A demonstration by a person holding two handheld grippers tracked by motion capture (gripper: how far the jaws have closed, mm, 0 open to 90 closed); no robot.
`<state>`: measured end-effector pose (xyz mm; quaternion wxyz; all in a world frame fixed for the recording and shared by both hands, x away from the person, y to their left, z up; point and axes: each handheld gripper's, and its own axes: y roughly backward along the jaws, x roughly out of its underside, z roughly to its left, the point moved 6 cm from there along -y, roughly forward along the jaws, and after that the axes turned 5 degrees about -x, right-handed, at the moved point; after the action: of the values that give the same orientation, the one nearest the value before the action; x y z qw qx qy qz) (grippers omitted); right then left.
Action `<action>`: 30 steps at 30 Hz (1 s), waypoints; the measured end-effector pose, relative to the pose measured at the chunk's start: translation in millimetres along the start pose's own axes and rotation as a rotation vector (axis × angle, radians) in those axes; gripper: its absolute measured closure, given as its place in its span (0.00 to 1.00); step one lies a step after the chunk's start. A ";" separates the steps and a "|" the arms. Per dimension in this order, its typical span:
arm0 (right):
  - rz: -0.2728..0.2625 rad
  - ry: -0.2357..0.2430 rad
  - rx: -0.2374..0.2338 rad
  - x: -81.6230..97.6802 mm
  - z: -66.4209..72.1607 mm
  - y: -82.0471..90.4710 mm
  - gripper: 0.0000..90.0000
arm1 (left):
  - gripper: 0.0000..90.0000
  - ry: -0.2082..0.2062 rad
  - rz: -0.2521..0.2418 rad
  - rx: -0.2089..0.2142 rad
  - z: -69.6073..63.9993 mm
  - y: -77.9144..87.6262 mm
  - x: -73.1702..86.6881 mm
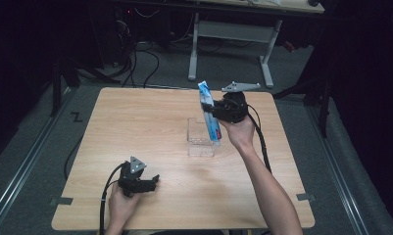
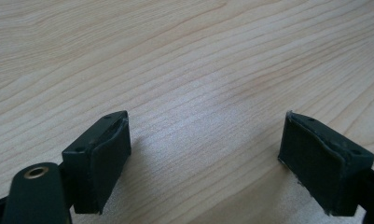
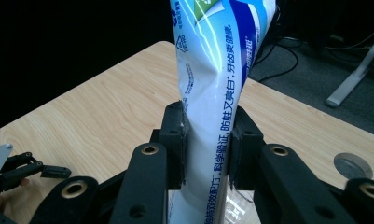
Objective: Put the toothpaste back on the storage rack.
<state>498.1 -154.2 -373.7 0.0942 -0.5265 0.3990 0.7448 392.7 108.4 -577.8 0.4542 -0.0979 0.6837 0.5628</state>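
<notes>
A blue and white toothpaste tube [image 1: 209, 115] stands nearly upright, its lower end over a clear plastic box [image 1: 202, 137] near the table's middle. My right gripper [image 1: 214, 111] is shut on the tube about halfway up; in the right gripper view the two pads squeeze the toothpaste tube [image 3: 212, 84] from both sides at my right gripper [image 3: 207, 144]. My left gripper [image 1: 154, 181] rests low on the wooden table [image 1: 150, 122] near the front left, open. In the left gripper view my left gripper [image 2: 204, 149] has its jaws wide apart over bare wood.
The table's edges drop to grey floor on all sides. A white-legged desk [image 1: 228, 34] stands beyond the far edge, with cables on the floor. A round cable hole [image 3: 351, 164] sits in the tabletop near the right gripper.
</notes>
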 end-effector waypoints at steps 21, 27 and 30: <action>0.026 0.011 0.075 -2.9 -10.2 -29.7 0.79 | 0.19 0.004 -0.002 0.000 -0.3 -0.3 -0.4; 0.037 0.022 0.093 1.9 -15.7 -33.3 0.79 | 0.19 0.005 -0.003 -0.001 -0.2 -0.5 -0.5; 0.033 0.027 0.095 7.4 -16.9 -34.8 0.79 | 0.19 0.006 -0.003 -0.001 -0.2 -0.5 -0.5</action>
<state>526.4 -144.9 -399.5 0.1014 -0.5248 0.4436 0.7194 393.2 107.9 -577.7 0.4530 -0.1007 0.6844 0.5623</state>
